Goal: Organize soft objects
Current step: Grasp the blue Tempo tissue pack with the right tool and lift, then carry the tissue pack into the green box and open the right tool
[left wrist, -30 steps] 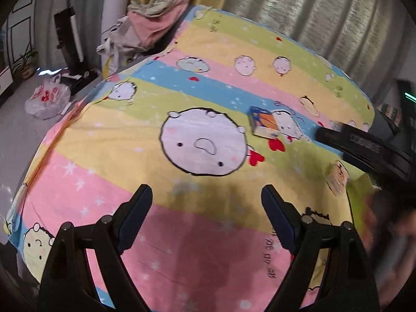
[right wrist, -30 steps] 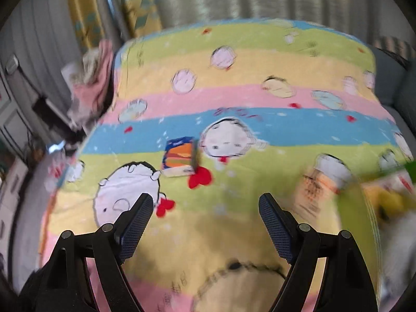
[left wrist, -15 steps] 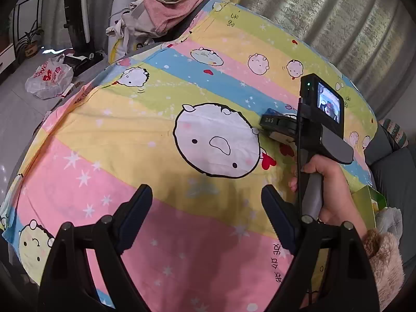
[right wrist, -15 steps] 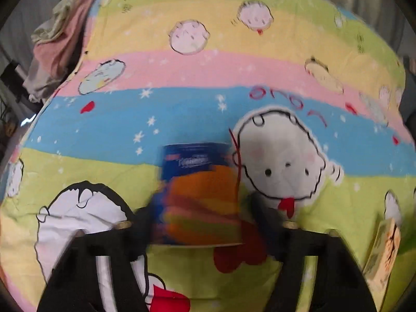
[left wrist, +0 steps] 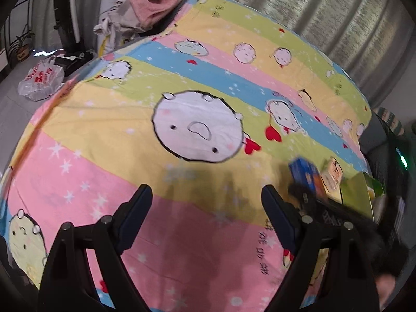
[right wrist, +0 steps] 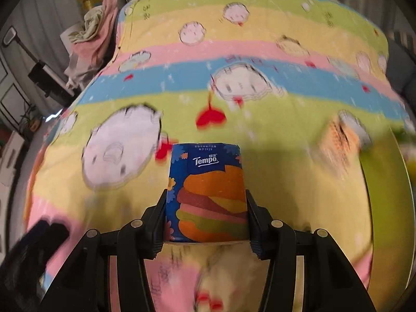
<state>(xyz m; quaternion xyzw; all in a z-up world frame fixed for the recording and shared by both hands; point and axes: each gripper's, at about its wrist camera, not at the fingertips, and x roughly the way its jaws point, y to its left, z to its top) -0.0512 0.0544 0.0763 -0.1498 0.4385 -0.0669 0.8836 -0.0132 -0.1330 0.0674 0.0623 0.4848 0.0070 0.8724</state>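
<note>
Right now you are in the carry step: your right gripper (right wrist: 206, 212) is clenched on the Tempo tissue pack (right wrist: 208, 192), its two fingers pressed against the pack's left and right sides, and the pack appears lifted clear of the striped bedspread (right wrist: 260, 135). Your left gripper (left wrist: 206, 215) is released, jaws wide apart with nothing between them, hovering over the pink stripe. From the left wrist view the pack (left wrist: 306, 175) shows at about three o'clock, blurred, just beside a second small packet (left wrist: 334, 173) and the green box (left wrist: 358, 195) at the bed's right edge. In the right wrist view that green box (right wrist: 384, 182) sits at roughly three o'clock of the held pack, also blurred. The next move, as I judge it, calls for swinging the pack toward three o'clock and setting it down at the box, though I cannot tell whether the box is the intended spot. Squeeze lightly; the soft pack will crush and could slip sideways.
</note>
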